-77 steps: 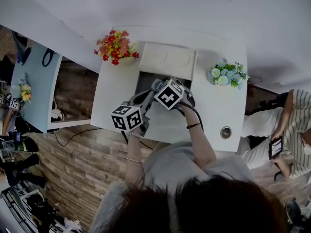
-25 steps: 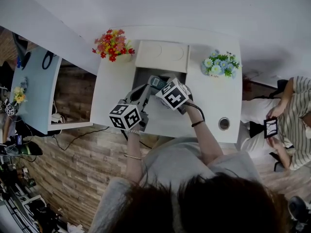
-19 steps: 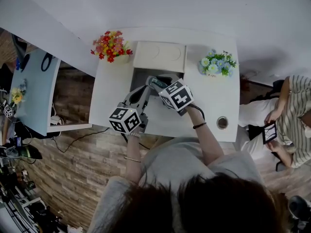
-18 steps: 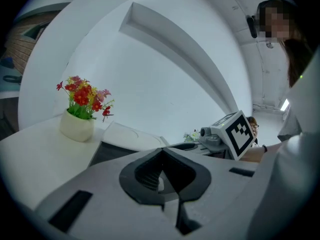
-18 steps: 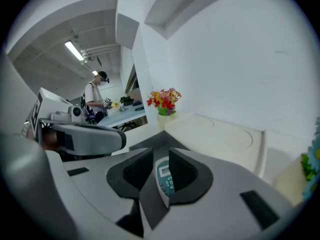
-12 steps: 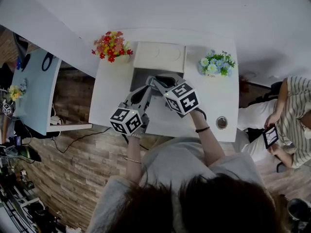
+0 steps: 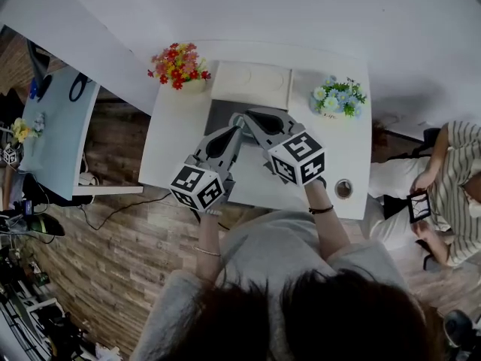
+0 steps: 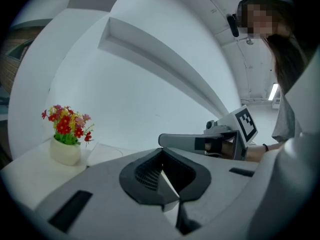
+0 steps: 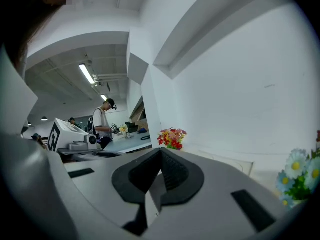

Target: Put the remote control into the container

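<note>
My right forearm (image 7: 323, 218) stretched over the white table (image 7: 174, 130), right gripper (image 7: 250, 116) angled toward the container (image 7: 219, 113), jaws pressed together, empty, left gripper (image 7: 236, 131) alongside, likewise closed on nothing.

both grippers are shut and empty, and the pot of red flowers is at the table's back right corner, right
Not quite. In the head view the pot of red flowers sits at the back left corner of the table; the blue flowers hold the back right. The rest stands: the left gripper and the right gripper are both shut and empty.
</note>
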The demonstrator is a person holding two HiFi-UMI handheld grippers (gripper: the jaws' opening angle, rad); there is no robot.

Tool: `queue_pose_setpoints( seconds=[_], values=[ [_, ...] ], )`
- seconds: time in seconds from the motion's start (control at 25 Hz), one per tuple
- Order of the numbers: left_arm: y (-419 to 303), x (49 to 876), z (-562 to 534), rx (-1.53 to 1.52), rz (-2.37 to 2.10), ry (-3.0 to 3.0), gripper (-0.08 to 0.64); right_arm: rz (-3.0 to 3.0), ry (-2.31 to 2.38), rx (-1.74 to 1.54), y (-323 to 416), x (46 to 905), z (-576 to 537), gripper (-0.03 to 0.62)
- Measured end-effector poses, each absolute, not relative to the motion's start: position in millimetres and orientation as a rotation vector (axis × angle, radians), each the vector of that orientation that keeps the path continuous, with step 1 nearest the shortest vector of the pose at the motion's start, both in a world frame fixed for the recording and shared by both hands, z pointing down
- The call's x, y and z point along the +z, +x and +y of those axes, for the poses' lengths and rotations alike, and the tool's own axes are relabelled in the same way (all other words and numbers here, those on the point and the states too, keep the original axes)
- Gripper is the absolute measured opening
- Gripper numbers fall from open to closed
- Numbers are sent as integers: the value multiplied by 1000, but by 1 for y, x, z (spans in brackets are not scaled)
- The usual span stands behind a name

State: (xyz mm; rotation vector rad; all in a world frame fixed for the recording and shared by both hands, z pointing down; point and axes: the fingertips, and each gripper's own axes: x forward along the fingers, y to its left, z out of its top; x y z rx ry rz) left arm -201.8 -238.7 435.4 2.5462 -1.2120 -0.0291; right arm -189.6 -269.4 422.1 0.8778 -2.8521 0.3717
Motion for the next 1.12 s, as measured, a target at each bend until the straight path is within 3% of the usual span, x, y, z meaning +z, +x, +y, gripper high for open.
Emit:
queue_pose_setpoints(
  seconds=[1.12],
  values=[
    [-164, 394, -205, -102, -1314, 2665, 3, -3022, 748, 237, -157, 385, -232, -2]
  ],
)
